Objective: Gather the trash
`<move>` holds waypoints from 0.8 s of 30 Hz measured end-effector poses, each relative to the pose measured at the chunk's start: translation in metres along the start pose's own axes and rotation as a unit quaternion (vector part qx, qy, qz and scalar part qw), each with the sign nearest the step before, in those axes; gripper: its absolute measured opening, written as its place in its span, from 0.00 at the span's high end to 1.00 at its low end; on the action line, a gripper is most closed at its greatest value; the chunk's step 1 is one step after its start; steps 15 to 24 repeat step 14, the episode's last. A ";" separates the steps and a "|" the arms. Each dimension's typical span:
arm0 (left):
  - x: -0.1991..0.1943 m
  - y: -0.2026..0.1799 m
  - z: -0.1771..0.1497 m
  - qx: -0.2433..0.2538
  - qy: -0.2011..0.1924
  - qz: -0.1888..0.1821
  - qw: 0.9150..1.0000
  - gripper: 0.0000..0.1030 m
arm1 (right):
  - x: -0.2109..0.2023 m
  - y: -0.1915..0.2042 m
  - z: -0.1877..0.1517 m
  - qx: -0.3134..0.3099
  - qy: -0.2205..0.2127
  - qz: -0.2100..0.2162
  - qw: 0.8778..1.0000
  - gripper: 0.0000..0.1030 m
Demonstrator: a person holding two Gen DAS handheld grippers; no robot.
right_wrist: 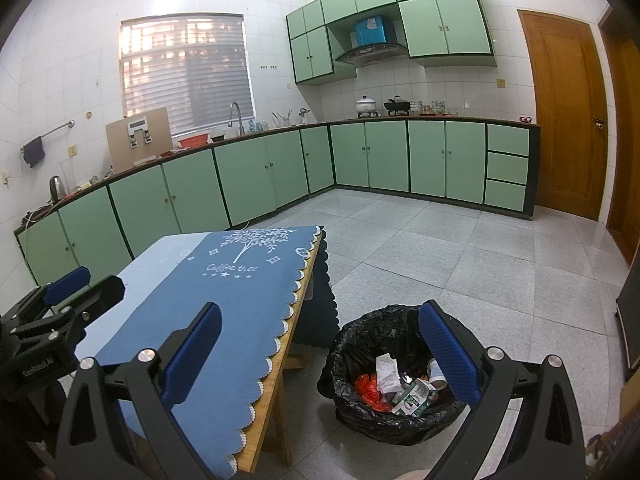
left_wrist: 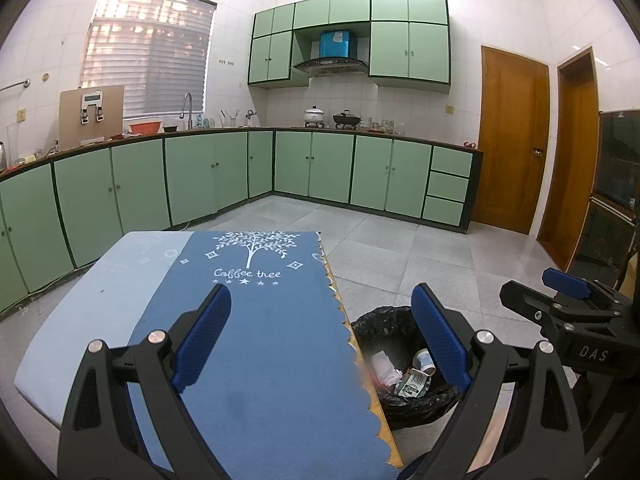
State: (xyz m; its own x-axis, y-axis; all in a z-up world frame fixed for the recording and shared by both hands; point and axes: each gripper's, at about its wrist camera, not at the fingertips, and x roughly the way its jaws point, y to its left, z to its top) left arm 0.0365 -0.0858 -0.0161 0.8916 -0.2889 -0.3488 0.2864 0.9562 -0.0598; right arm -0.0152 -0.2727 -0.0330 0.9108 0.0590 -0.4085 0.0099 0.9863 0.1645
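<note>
Beside the desk (right_wrist: 276, 360), a black-lined bin (right_wrist: 360, 336) holds crumpled paper (right_wrist: 386, 372) and a carton (right_wrist: 412, 398); left tongs (left_wrist: 320, 336) and right tongs (right_wrist: 320, 344) both gape wide, empty.

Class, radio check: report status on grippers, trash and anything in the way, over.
Left gripper open, empty. Right gripper open, empty. Trash sits in the black-lined bin beside the table; blue cloth bare. Nothing in the way.

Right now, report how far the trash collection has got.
Done: crumpled paper, a red wrapper and a carton lie in the black-lined bin. In hand: nothing; the left gripper and right gripper have open, empty jaws. Left: no trash shows on the tablecloth.
</note>
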 end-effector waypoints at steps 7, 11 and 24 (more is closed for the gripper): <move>0.000 0.002 0.000 0.004 0.007 -0.002 1.000 0.14 | 0.000 0.000 0.001 0.000 0.000 0.000 1.000 0.06; 0.000 0.004 -0.001 0.003 0.010 -0.003 1.000 0.12 | 0.000 0.000 0.000 0.000 0.001 0.000 1.000 0.06; 0.001 0.004 0.000 0.003 0.013 -0.002 1.000 0.11 | 0.000 0.000 0.000 0.001 0.001 0.000 1.000 0.06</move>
